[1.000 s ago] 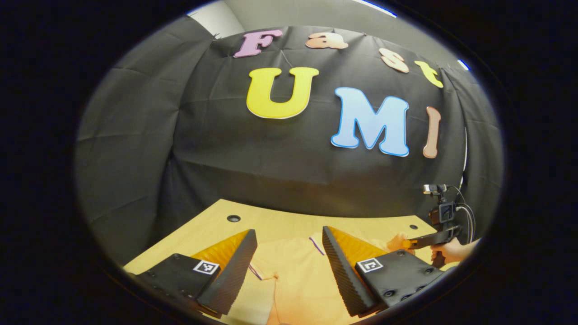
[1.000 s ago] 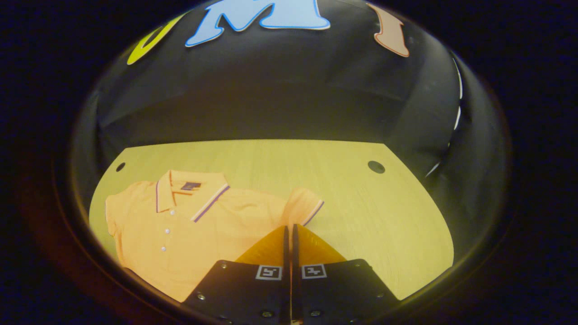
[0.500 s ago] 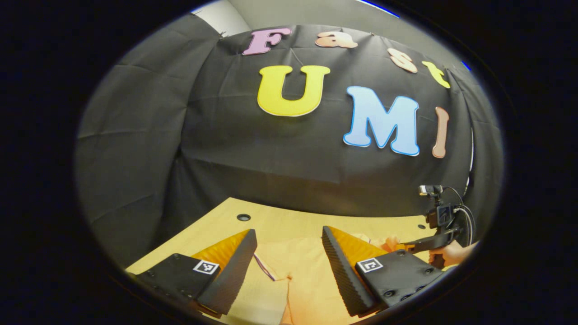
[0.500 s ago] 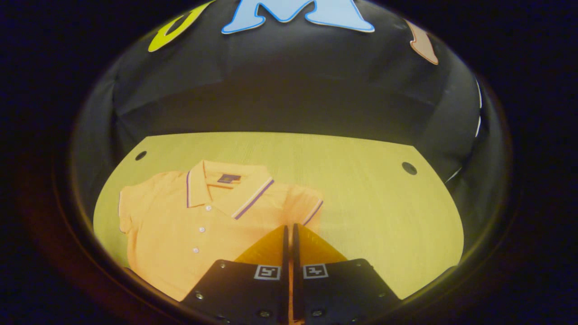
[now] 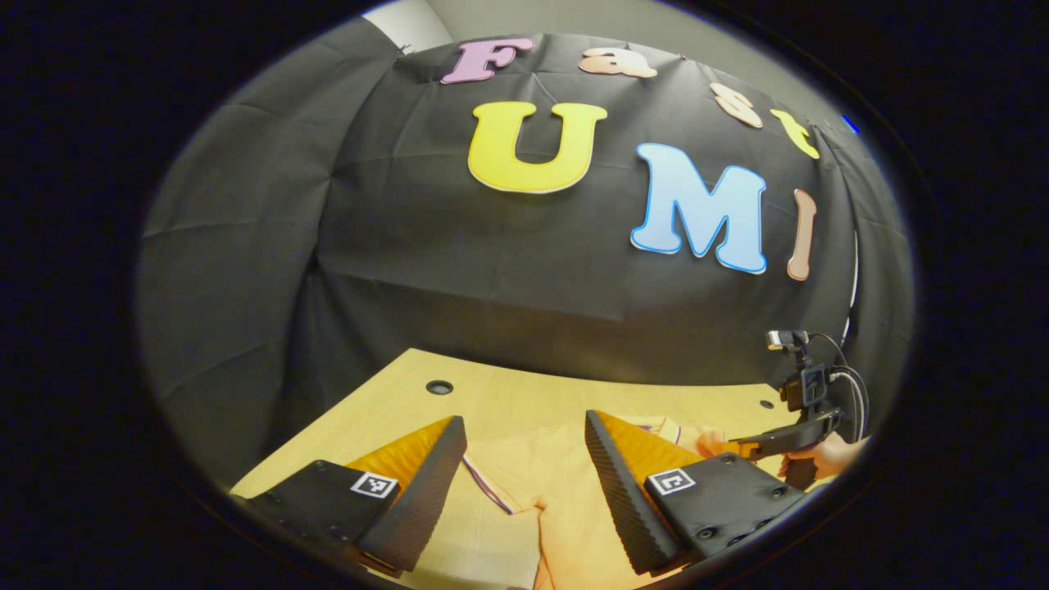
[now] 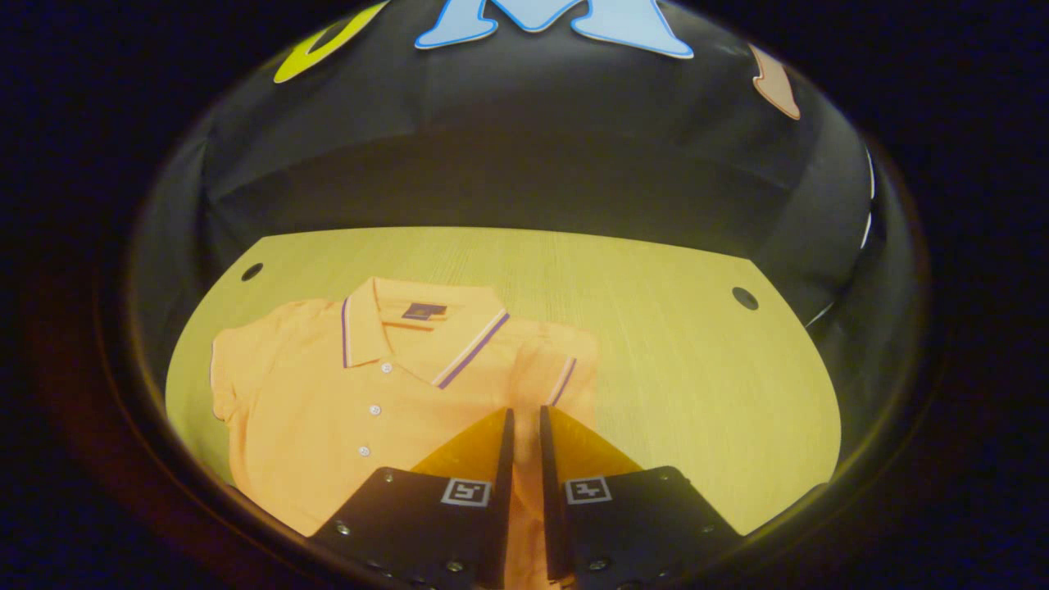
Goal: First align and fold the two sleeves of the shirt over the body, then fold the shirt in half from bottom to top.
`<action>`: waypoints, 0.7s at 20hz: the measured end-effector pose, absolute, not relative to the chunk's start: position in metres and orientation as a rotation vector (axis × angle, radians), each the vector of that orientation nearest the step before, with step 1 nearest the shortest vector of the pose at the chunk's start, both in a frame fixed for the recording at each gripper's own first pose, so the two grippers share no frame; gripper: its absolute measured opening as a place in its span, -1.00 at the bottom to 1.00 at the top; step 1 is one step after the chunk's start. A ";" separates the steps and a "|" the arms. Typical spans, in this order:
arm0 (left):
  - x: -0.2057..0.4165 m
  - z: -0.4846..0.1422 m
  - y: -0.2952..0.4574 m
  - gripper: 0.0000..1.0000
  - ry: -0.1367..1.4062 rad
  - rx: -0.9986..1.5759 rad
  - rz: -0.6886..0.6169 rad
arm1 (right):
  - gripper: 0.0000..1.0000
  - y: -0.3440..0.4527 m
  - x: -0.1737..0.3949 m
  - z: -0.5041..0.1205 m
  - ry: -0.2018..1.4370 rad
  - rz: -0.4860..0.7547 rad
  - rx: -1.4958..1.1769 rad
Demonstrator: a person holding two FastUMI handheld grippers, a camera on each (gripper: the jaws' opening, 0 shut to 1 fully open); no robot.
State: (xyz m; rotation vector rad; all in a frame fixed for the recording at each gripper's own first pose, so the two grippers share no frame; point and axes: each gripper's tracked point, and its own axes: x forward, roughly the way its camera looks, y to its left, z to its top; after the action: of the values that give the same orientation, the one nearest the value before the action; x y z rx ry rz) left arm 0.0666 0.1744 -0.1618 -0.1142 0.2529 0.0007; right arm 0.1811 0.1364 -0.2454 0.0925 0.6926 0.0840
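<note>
The orange short-sleeved polo shirt (image 6: pixel 352 393) lies flat toward the left edge of the pale wooden worktop (image 6: pixel 672 344). The right gripper (image 6: pixel 523 426) hovers over its right sleeve (image 6: pixel 561 373), fingers slightly parted and pinching nothing. The left gripper (image 5: pixel 524 442) gapes wide above the left sleeve (image 5: pixel 492 483).

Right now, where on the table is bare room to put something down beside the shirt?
In the right gripper view, bare table lies between the shirt and the edge hole. A bare strip also runs behind the collar, toward the black cloth. It is crowded near the folded sleeve, where the right hand-held gripper sits.

Hidden and cut off

The shirt (image 6: pixel 328 418) runs under the right gripper's fingers (image 6: pixel 483 447); its hem leaves the view's near edge.
</note>
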 end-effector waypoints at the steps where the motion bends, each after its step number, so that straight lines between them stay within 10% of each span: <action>1: 0.071 -0.168 0.177 0.90 0.258 -0.116 -0.001 | -0.45 0.137 0.179 -0.242 0.688 0.082 0.096; 9: 0.115 -0.233 0.201 0.87 0.355 -0.112 0.069 | 0.96 0.123 0.143 -0.164 0.542 0.091 0.159; 14: 0.138 -0.268 0.213 0.90 0.426 -0.142 0.087 | 0.97 0.117 0.104 -0.116 0.437 0.088 0.154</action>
State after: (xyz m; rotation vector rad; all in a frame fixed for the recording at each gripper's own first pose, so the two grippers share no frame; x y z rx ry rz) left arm 0.1378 0.2135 -0.2683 -0.1418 0.4260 0.0865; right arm 0.1041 0.1174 -0.1159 0.1543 0.4366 0.0879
